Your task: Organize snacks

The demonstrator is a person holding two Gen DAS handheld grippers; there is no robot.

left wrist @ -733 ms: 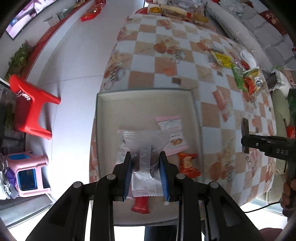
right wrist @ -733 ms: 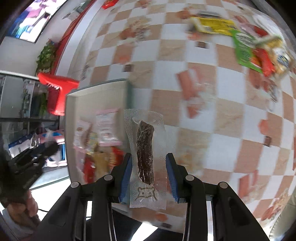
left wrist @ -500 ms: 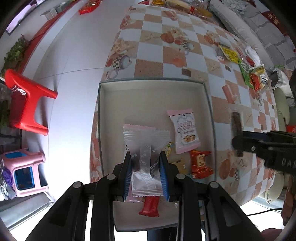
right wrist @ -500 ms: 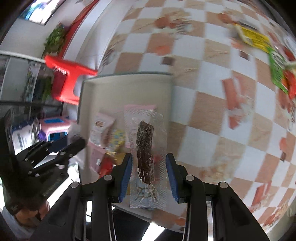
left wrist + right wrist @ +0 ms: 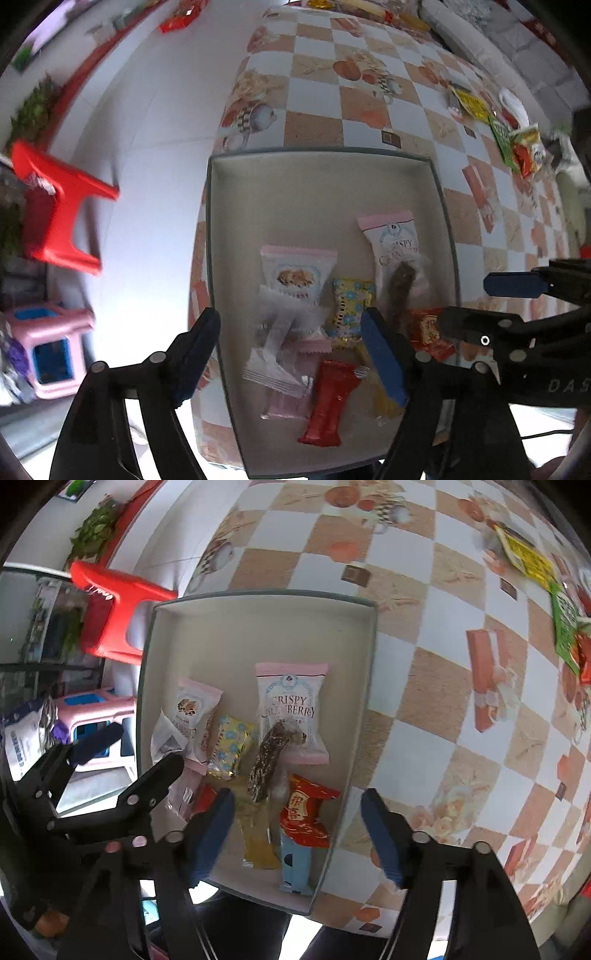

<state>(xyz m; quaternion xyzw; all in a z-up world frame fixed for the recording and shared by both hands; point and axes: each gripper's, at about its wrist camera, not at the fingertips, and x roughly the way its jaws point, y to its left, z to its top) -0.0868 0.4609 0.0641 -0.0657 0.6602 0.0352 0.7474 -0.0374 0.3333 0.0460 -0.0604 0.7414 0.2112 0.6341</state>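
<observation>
Both claws just opened over tray, snacks dropped.

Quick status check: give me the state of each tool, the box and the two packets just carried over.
left tool: open, nothing between its pads, jaws just opened
right tool: open, empty, jaws just opened
tray box: lidless, partly filled with snacks
clear white packet: released, blurred over the box
dark jerky stick packet: released, over the other snacks
</observation>
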